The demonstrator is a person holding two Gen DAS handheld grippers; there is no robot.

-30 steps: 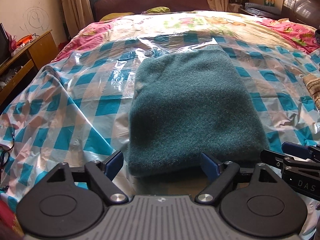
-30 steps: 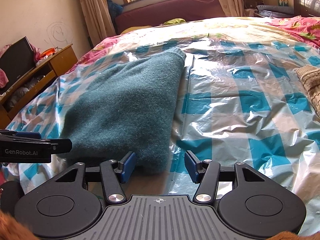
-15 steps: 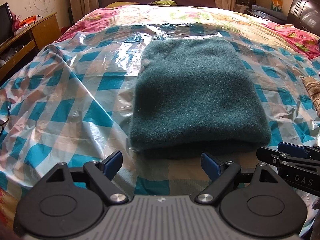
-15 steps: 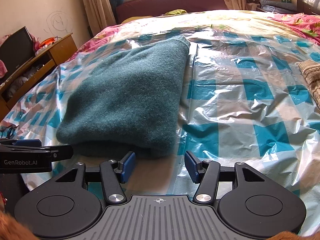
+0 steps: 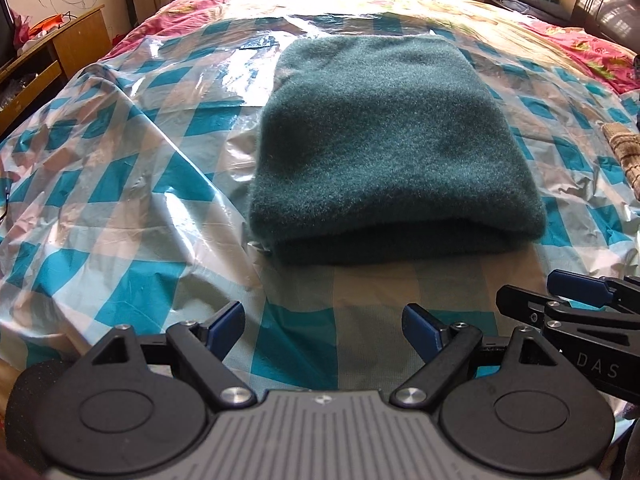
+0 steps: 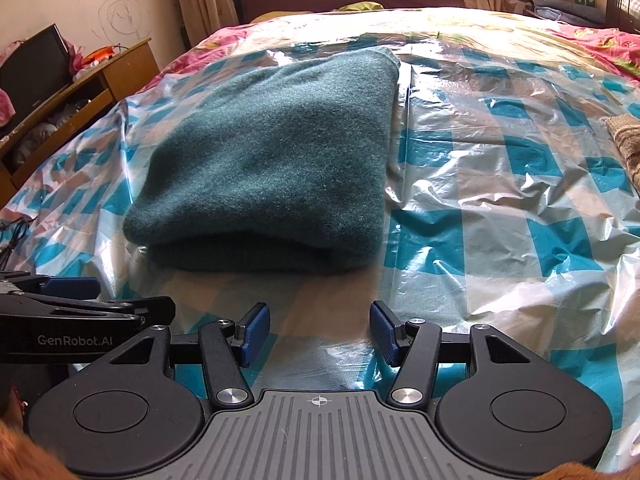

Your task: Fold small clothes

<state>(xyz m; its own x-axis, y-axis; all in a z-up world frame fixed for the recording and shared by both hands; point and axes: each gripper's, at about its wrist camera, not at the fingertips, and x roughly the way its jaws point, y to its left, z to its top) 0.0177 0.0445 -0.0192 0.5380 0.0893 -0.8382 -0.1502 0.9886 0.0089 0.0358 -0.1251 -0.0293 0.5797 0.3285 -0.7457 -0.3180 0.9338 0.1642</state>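
Bed under checked plastic sheet (image 5: 120, 208), glossy and likely slippery. Folded dark green knit garment (image 5: 392, 152) lies at 12 o'clock of both grippers, doubled edge nearest; judged soft, thick, light, apt to sag. Best taken at its near corners. Left gripper (image 5: 324, 326) wide open, empty. Right gripper (image 6: 320, 330) partly open, empty, short of the cloth

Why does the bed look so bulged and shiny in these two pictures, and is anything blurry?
Left wrist view: the fisheye lens bows the bed; window light glares white off the plastic sheet; the green folded garment is sharp and shades the sheet in front of it. Right wrist view: same curving, glare on the wrinkled plastic right of the garment; only the corners are dark.
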